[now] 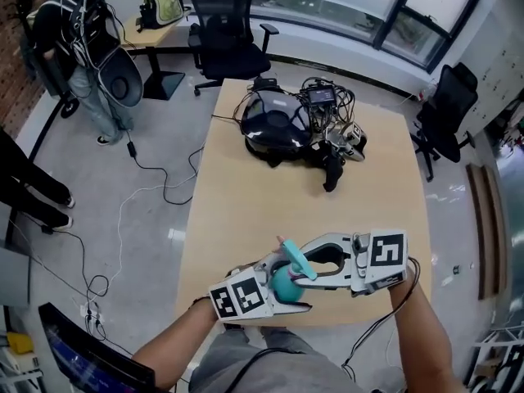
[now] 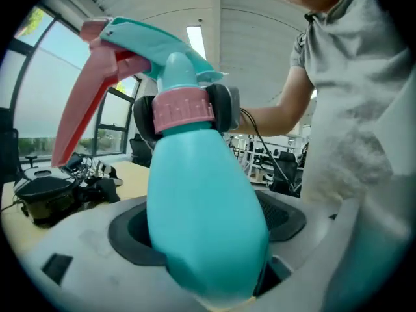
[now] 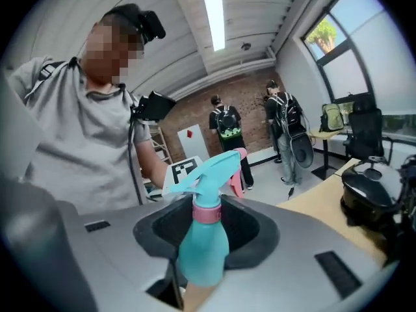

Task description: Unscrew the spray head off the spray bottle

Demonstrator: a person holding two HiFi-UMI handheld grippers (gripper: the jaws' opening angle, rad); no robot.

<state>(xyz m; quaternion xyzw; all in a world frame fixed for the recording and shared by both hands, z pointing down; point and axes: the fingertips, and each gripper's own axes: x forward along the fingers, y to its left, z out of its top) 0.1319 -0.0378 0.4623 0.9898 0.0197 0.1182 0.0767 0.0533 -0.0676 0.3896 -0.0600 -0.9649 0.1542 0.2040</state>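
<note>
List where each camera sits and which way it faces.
Head view: on the person's head, looking steeply down at the table; forearms, left gripper and right gripper show.
Left gripper view: on the left gripper, looking along its jaws, closed on the spray bottle, towards the windows; the person's shirt shows.
Right gripper view: on the right gripper, looking along its jaws at the pink collar, towards a brick wall; the shirt shows.
Both gripper views share the bottle and the black gear.

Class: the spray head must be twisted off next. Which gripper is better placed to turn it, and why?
Right. The right gripper has its fingers either side of the pink collar below the spray head; contact unclear. The left gripper clamps the spray bottle, steadying it.
</note>
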